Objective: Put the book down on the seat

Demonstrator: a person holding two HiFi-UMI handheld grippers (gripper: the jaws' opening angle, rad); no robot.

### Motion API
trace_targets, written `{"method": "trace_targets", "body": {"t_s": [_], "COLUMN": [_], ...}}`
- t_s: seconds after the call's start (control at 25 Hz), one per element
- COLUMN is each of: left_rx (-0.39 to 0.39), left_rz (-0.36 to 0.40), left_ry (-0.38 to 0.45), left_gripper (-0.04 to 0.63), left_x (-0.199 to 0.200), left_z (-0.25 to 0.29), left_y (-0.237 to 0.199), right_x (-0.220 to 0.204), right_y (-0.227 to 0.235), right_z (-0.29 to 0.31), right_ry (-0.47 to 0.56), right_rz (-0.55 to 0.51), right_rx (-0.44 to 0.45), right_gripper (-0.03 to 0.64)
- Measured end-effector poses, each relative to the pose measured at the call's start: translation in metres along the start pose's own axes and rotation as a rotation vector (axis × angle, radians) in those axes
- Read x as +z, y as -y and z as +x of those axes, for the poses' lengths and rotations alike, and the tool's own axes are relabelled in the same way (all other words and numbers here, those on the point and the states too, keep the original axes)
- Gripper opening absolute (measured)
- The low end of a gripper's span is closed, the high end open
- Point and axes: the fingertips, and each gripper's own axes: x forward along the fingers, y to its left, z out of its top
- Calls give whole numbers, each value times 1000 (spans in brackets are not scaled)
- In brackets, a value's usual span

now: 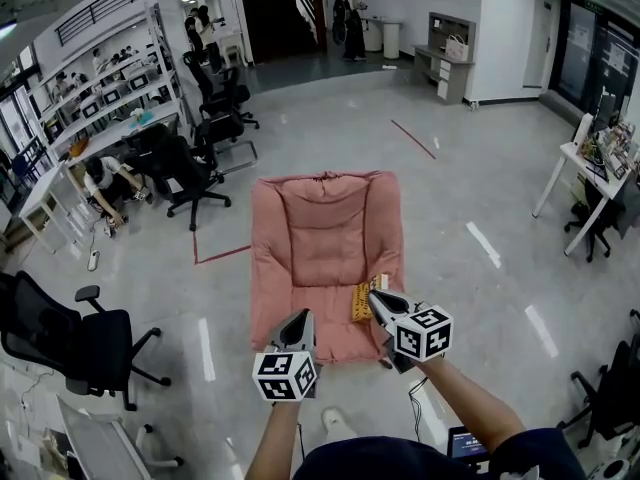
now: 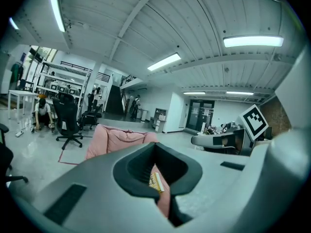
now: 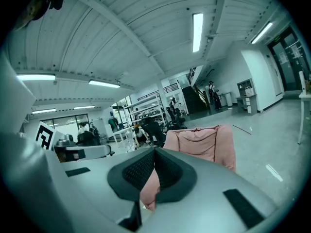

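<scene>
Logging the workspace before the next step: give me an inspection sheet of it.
Surface: pink seat on a grey floor.
Job's things: yellow book lies on the seat's front right part.
Clutter: nothing seen on the seat besides the book.
Grippers: left tool shut, empty; right tool shut, empty, its tip close by the book; contact cannot be told.
Cables: thin dark cord on the floor under the right arm.
Surroundings: black office chairs, white desk, a crouched person at the left, people standing at the back.
</scene>
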Motion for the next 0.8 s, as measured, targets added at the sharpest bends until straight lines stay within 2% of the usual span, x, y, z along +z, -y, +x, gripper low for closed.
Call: {"method": "trace_targets", "body": {"t_s": [0.44, 0.8], "left_rx": [13, 25], "left_rz": [19, 27], "left_ry": [14, 34], "left_gripper": [5, 5], "left_x": [-9, -12], "left_z": [-38, -63], "left_y": [48, 67], "right_x": [0, 4], "right_y": [-16, -31], "right_z": [-56, -79], "right_ry": [44, 75], "right_rz": [-14, -38], "right_rx": [25, 46], "right_gripper": [20, 20]}}
